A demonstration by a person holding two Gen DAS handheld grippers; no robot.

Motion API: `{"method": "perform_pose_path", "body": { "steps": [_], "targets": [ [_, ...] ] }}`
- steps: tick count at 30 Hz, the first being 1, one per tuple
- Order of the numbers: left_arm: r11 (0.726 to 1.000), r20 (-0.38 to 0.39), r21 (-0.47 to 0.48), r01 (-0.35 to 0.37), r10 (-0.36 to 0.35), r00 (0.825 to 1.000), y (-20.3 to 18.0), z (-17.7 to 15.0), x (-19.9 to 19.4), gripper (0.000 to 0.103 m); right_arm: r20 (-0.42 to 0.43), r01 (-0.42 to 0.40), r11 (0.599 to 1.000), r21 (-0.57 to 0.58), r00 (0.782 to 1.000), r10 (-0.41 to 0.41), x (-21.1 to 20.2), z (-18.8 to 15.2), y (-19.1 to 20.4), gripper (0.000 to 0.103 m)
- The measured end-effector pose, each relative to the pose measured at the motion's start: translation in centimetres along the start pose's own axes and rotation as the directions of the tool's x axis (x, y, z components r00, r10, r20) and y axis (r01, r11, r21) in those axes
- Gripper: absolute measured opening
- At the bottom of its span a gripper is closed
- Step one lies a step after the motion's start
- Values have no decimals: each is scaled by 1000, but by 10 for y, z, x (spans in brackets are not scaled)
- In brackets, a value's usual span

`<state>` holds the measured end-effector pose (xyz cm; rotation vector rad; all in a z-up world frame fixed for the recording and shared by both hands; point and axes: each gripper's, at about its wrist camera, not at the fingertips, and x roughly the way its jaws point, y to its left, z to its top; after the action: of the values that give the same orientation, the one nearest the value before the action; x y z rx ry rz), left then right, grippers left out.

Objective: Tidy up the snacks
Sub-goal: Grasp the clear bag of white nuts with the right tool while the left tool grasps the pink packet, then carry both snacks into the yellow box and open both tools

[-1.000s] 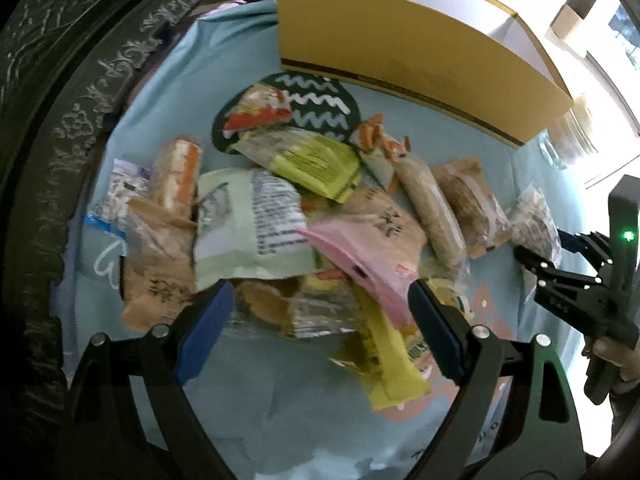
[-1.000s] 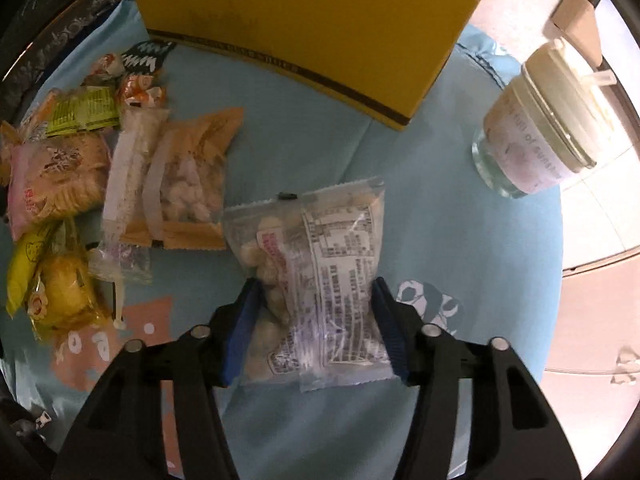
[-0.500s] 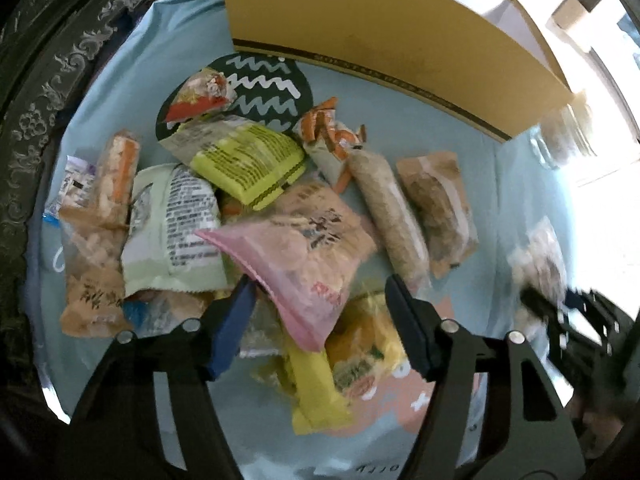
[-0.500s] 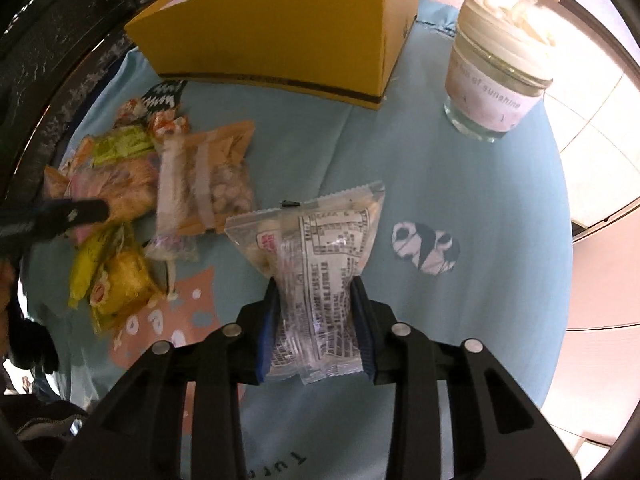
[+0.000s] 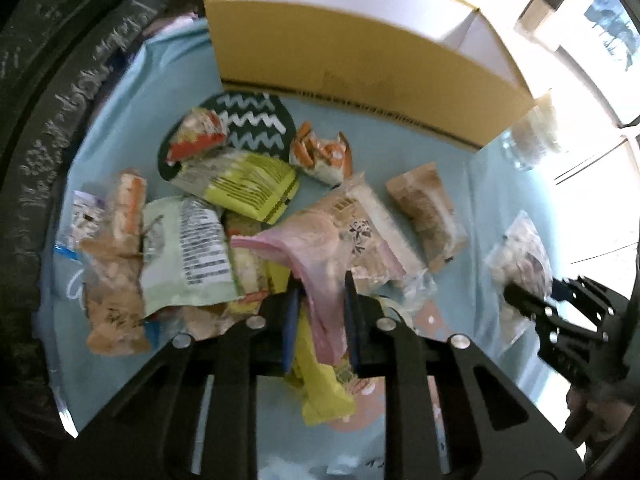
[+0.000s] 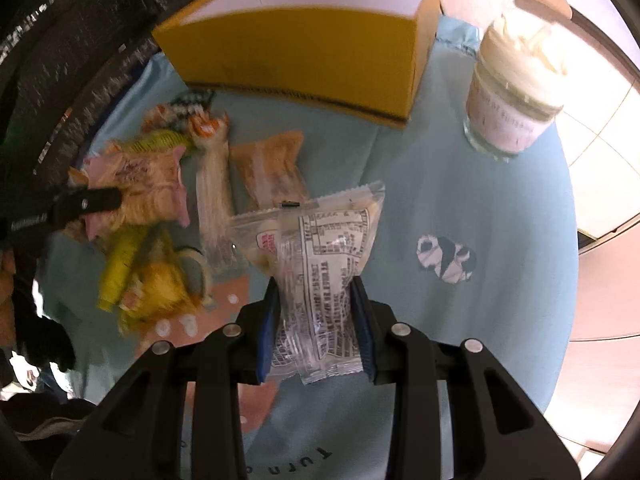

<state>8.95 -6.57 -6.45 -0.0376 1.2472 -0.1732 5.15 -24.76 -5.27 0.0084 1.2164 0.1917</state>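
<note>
**Both grippers on packets above the blue cloth**

My left gripper (image 5: 318, 316) is closing its jaws, and the pink snack packet (image 5: 320, 256) sits pinched between the blue pads, its free end fanning out over the heap. That heap of snack packets (image 5: 208, 240) lies on the left half of the blue tablecloth (image 5: 460, 184): a pale green packet (image 5: 188, 252) at the left, a lime-yellow one (image 5: 248, 184) behind it, a brown packet (image 5: 428, 216) off to the right of the pile, and a yellow packet (image 5: 320, 384) under my fingers, toward the near edge.

My right gripper (image 6: 316, 320) is clenched on the clear printed packet (image 6: 316, 260), the pads pressing its lower end from both sides; the packet stands up between them, above the middle of the cloth. In the left wrist view that same gripper shows at the right edge of the cloth with the clear packet.

The yellow cardboard box (image 6: 304, 52) stands open along the far edge of the cloth, its white inner walls visible. A glass jar (image 6: 512, 96) with a cream lid stands at the far right corner, apart from the box. A black-and-white printed patch (image 6: 446, 258) lies on the cloth right of my held packet.
</note>
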Motion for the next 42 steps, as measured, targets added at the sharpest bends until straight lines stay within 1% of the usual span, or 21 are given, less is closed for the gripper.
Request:
{"method": "perform_pose_path", "body": {
  "steps": [3,7,9,13,15,16,17,20,23,25,26,27,28,29,30,31,32,34,37,38,42],
  "targets": [
    [1000,19,-14,12,-11,1000,9,-1,-13,19,37,-20,1000,4,999,19,-14,8,1,35],
    [999,90,-9,36,-35,995,9,8,-46,19,113,-38,999,-10,993,39,-41,28,5,35],
    [999,138,8,39,-40,990,7,20,-64,19,154,-53,999,-11,987,54,-54,41,6,35],
    [998,235,41,49,-57,970,-2,65,-89,19,258,-74,997,3,964,70,-81,78,2,35],
    [998,267,48,42,-53,962,-6,88,-93,19,295,-62,998,16,954,55,-83,99,1,35],
    [998,287,50,46,-58,956,-10,107,-92,19,309,-54,998,21,950,45,-84,109,2,35],
    [998,290,50,50,-62,955,-11,119,-90,19,325,-49,998,31,945,37,-83,121,1,35],
    [998,307,53,43,-57,950,-20,157,-79,20,336,-39,997,65,942,15,-71,152,-3,35],
    [999,311,33,32,-40,950,-27,192,-58,20,314,-23,993,118,949,-16,-43,182,-11,35],
    [1000,317,5,27,-27,948,-29,207,-45,32,310,-29,986,167,951,-25,-31,192,-21,36],
    [1000,326,-17,21,-15,945,-29,211,-42,59,304,-25,980,196,952,-36,-23,196,-27,38],
    [999,331,-34,10,2,944,-28,212,-41,86,299,-15,974,225,953,-55,-18,198,-32,40],
    [998,350,-57,-15,34,936,-26,211,-41,90,297,-7,970,243,953,-67,-17,196,-37,41],
    [998,377,-62,-21,43,925,-24,207,-44,90,297,-5,967,255,952,-73,-17,193,-40,45],
    [999,381,-52,-14,33,924,-21,205,-44,90,301,-6,968,251,951,-72,-17,190,-42,50],
    [999,369,-40,-13,27,929,-19,202,-43,90,303,0,970,244,950,-76,-17,189,-40,53],
    [999,350,-34,-23,33,936,-17,199,-41,90,302,15,973,232,949,-87,-18,183,-39,53],
    [999,329,-26,-34,41,943,-11,188,-39,90,285,-2,979,203,957,-57,-22,171,-35,53],
    [999,314,-32,-33,41,948,-1,160,-39,90,279,1,992,125,960,-36,-25,151,-23,54],
    [999,302,-38,-28,38,953,4,148,-38,90,263,25,997,72,964,-43,-21,138,-14,54],
    [997,248,-77,-30,48,968,17,107,-28,90,167,42,999,-24,985,-38,3,102,5,54]
  ]
}}
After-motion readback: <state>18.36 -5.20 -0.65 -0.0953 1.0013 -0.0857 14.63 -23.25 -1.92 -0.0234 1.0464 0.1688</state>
